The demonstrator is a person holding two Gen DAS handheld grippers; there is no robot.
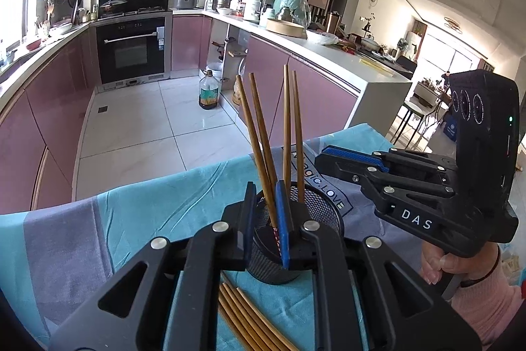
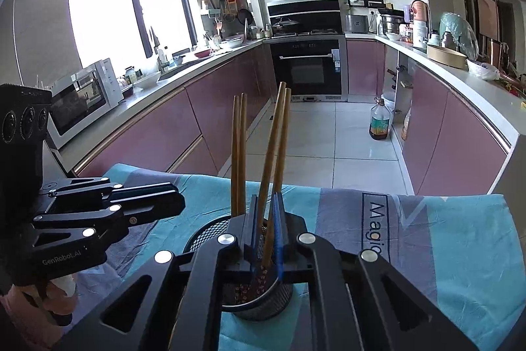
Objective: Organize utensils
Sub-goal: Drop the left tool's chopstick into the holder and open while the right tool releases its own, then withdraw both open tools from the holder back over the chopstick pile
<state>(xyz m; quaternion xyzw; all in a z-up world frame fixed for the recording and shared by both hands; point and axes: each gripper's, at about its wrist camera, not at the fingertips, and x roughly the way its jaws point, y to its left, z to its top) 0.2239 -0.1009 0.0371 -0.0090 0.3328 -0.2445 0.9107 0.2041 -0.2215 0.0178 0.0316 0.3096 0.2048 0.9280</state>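
A black mesh holder (image 1: 328, 219) (image 2: 207, 229) stands on the cloth with two pairs of brown chopsticks in it, one pair (image 1: 256, 127) (image 2: 238, 153) and a second pair (image 1: 291, 120) (image 2: 276, 147). My left gripper (image 1: 264, 186) (image 2: 180, 203) sits just above the holder, open a little. The first pair shows through its gap with space beside it. My right gripper (image 2: 265, 198) (image 1: 319, 157) has its jaws all but together. In the left wrist view its tips end just right of the chopsticks, with cloth showing between. Several loose chopsticks (image 1: 243, 314) lie on the cloth below my left gripper.
A blue and grey cloth (image 1: 148, 219) (image 2: 443, 236) covers the table, whose far edge drops to a tiled kitchen floor. An oil bottle (image 1: 208, 91) stands on the floor by pink cabinets. A hand (image 1: 440, 265) holds the right gripper's handle.
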